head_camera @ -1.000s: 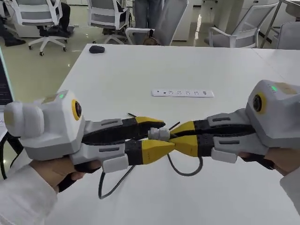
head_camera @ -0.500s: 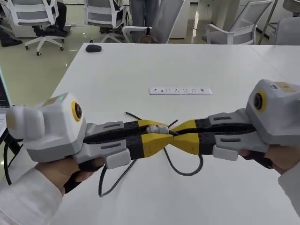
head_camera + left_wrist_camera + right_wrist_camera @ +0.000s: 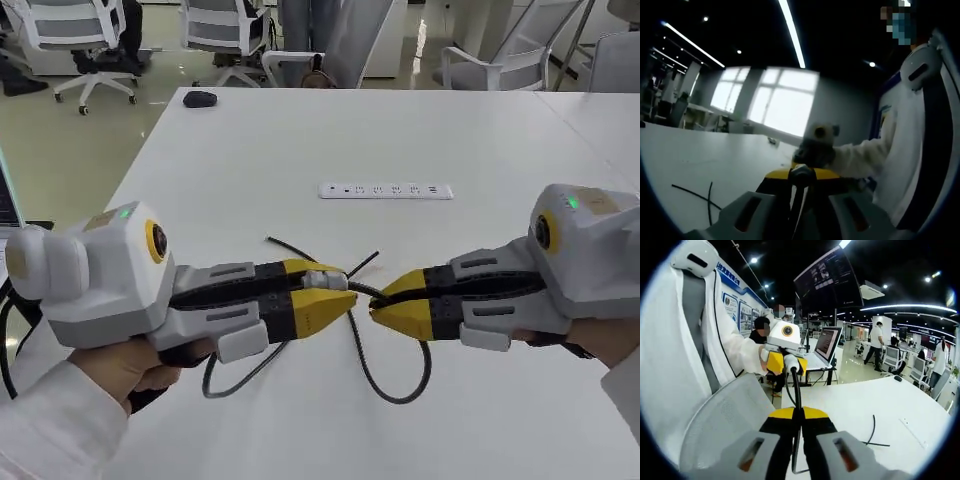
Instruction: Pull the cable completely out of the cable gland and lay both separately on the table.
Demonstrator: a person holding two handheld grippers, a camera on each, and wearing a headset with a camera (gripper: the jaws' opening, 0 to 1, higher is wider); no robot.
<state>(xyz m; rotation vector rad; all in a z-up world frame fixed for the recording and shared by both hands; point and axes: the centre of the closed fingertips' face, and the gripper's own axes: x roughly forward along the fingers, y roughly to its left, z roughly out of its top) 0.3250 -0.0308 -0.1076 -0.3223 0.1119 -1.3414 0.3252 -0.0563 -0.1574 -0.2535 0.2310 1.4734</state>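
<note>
Grippers have just pulled apart: half a second ago the yellow tips were touching, now there's a gap and a short run of thin black cable [image 3: 362,291] is bridging it. So the pull has started, but it isn't finished. In the right gripper view the cable [image 3: 795,390] runs straight into the small white plastic cable gland [image 3: 791,365], so I'd say it's not out yet. Left gripper [image 3: 345,288] is clamped nearly shut around the gland [image 3: 318,281], held just above the white table [image 3: 300,140]. Right gripper [image 3: 375,305] is pinched fully onto the cable, and the slack loops on the table below. The loop looks bigger than a second ago. Nothing is laid down yet.
</note>
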